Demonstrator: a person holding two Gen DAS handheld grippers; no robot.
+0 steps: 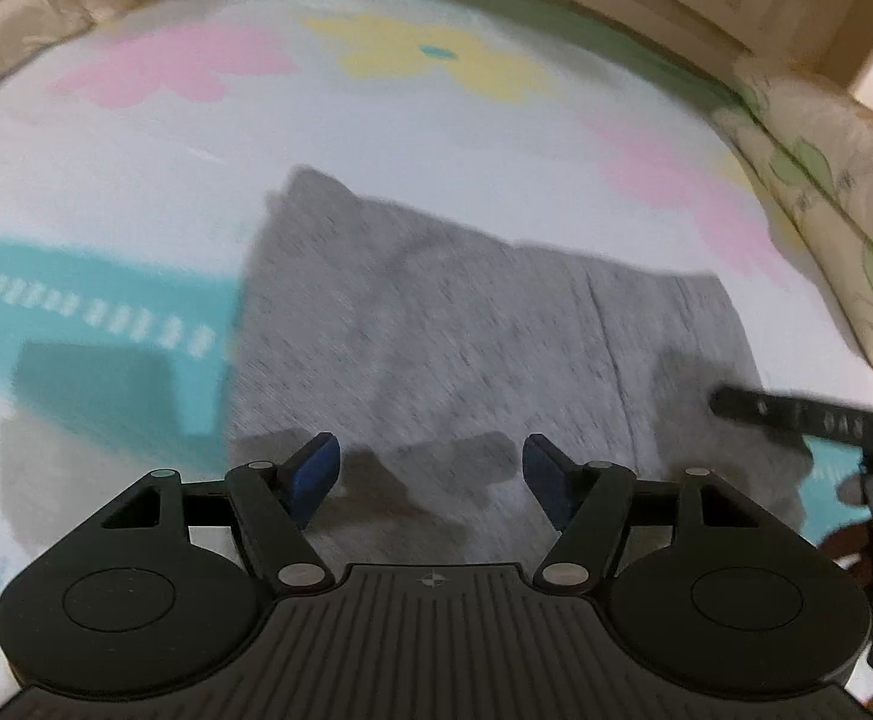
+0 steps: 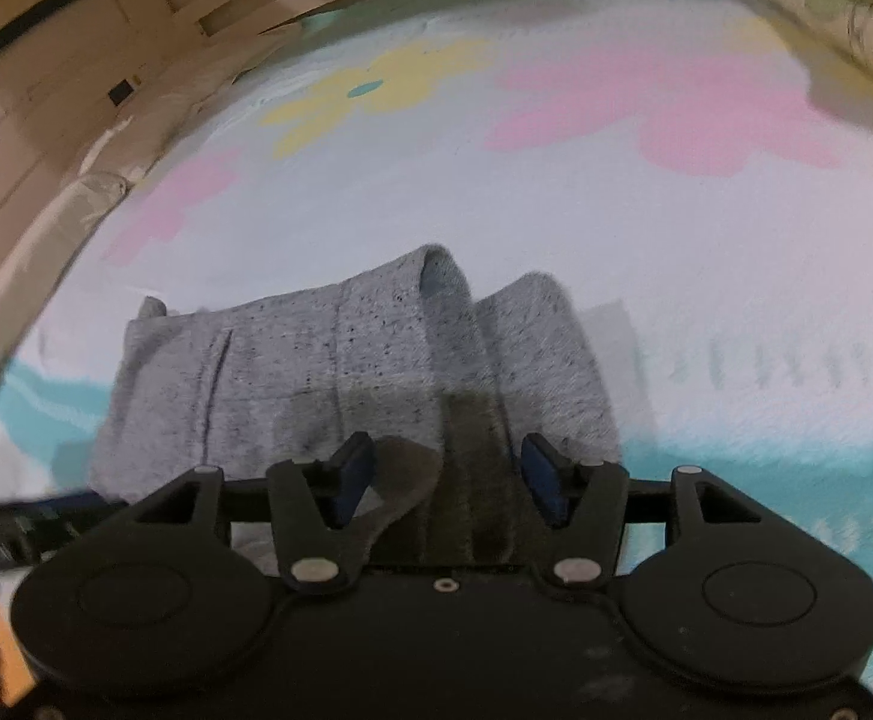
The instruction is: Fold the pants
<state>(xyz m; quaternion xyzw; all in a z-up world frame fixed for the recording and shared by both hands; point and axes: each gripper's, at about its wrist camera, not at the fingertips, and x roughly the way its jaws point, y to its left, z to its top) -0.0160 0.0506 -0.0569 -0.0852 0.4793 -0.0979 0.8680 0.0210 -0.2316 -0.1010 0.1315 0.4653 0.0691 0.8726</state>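
Grey speckled pants (image 1: 466,324) lie folded into a compact block on a flowered sheet (image 1: 196,138). My left gripper (image 1: 430,468) hovers over their near edge, its blue pads apart and nothing between them. At the right edge of the left wrist view, the black tip of the right gripper (image 1: 796,414) reaches over the pants' right side. In the right wrist view the pants (image 2: 328,360) have a raised fold running toward the camera. My right gripper (image 2: 445,468) stands open astride that fold, with its pads clear of the cloth.
The sheet has pink and yellow flowers and a teal band (image 1: 94,312) near the front. A floral quilt or pillow (image 1: 826,180) lies along the right side. Beige wooden furniture (image 2: 76,60) stands beyond the bed's far edge.
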